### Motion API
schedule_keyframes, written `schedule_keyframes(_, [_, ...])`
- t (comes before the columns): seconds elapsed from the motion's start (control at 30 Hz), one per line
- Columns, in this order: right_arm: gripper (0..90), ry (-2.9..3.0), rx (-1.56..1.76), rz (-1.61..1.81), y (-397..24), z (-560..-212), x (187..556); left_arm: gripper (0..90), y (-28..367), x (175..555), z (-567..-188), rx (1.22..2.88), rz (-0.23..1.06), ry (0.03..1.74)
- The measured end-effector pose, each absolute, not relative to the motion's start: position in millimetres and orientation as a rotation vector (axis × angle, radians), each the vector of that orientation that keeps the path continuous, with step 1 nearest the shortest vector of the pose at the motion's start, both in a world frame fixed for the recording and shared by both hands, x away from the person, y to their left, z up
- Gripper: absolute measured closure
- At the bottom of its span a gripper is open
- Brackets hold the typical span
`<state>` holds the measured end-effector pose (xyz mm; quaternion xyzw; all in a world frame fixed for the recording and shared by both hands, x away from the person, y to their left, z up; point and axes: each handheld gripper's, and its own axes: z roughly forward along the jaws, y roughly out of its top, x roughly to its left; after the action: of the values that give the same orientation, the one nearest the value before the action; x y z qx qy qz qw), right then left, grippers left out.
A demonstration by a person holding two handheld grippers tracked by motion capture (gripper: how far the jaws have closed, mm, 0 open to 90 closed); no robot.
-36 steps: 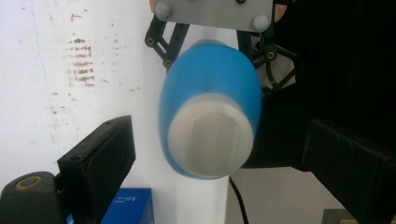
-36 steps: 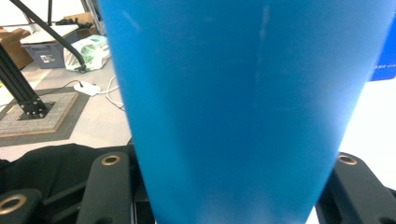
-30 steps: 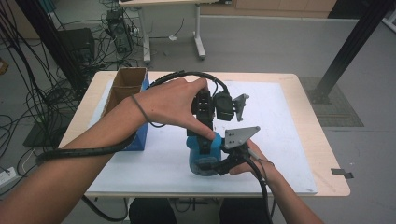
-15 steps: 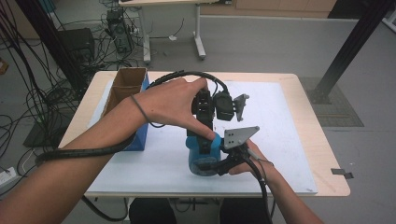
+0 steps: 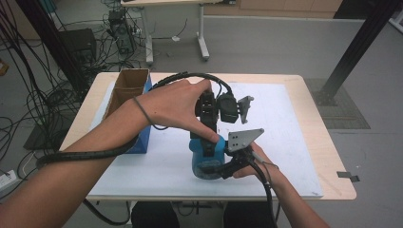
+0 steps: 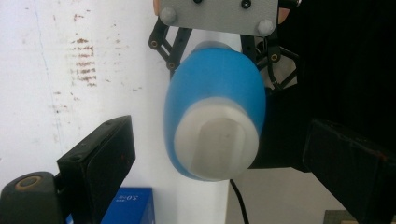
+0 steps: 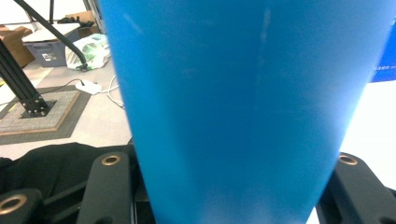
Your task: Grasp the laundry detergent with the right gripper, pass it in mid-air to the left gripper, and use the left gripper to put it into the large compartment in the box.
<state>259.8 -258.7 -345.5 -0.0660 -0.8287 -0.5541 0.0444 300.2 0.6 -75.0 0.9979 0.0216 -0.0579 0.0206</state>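
— What containers are there, and what do they hold?

— A blue bottle (image 5: 205, 159) with a whitish cap end (image 6: 217, 148) sits near the front edge of the white-covered tabletop (image 5: 285, 142). The right claw (image 5: 223, 167) pinches it around the body, a black jaw on each side in the right gripper view. What is inside the bottle I cannot tell; its wall is opaque. At the left edge of the tabletop stands an open cardboard box (image 5: 129, 88) with a blue box (image 5: 142, 142) against it. The cardboard one looks brown and bare inside, as far as the high view reaches.

— And the left claw?

— The left claw (image 6: 215, 154) stands spread, one jaw on either side of the cap end, with a gap on both sides and no contact visible.

— Anything hard to make out?

— From above, the person's left hand (image 5: 171, 107) and the grey plate cover most of the bottle. In the right gripper view the blue wall is so close that its top and bottom are cut off. The print on the blue box is too small to read.
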Motion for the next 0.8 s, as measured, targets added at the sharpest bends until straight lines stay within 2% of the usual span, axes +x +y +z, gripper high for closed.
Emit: schedule_keyframes(0.8, [43.2, -2.514, -0.202, -1.694, -257.3, -347.0, 259.9, 9.6, 1.9, 299.2, -75.4, 3.087, -0.177, 0.069])
